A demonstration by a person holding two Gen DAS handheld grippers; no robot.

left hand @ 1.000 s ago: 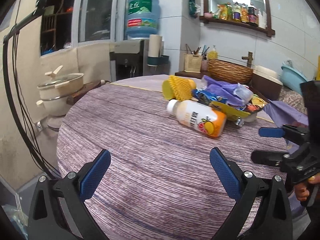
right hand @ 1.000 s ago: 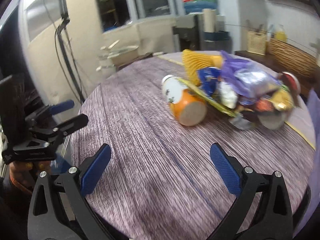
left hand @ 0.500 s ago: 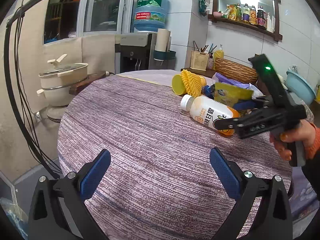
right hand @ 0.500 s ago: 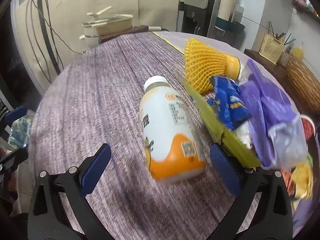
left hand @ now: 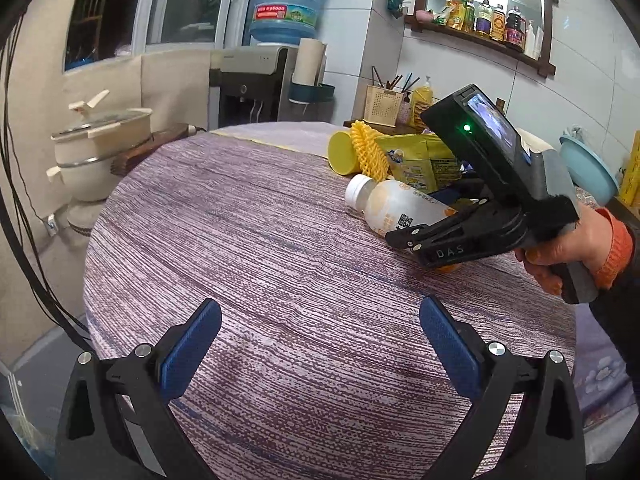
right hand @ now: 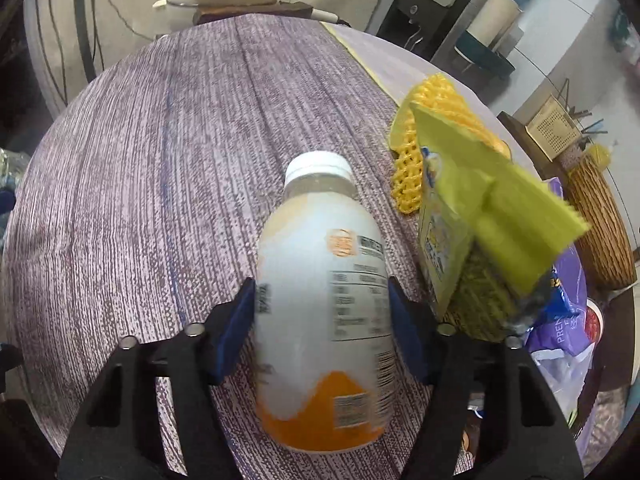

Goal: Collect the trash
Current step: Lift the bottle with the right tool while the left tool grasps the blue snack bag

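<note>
Purple woven cloth: spread over the round table (left hand: 260, 248); seen in both wrist views.
Juice bottle (right hand: 324, 304): white plastic with an orange base and a white cap; laid on its side on the table, cap pointing away from the right claw; just beside the litter pile.
Right claw (right hand: 322, 332): set around the bottle's middle, blue pads (right hand: 236, 328) at either flank; jaws are closing, and the pads appear to be touching the label; gripped by a hand (left hand: 568, 248) in an orange cuff in the left wrist view.
Left claw (left hand: 316, 348): held wide above bare cloth; nothing is between its pads; kept well apart from the bottle.
Litter pile: a yellow foam fruit net (right hand: 416, 152), a yellow-green snack bag (right hand: 480, 208) and a purple plastic bag (right hand: 568, 312) are heaped to the bottle's right.
Background: a water dispenser jug (left hand: 288, 0), a cream lidded pot (left hand: 100, 148) and a wicker basket (right hand: 600, 224) are seen beyond the table.
</note>
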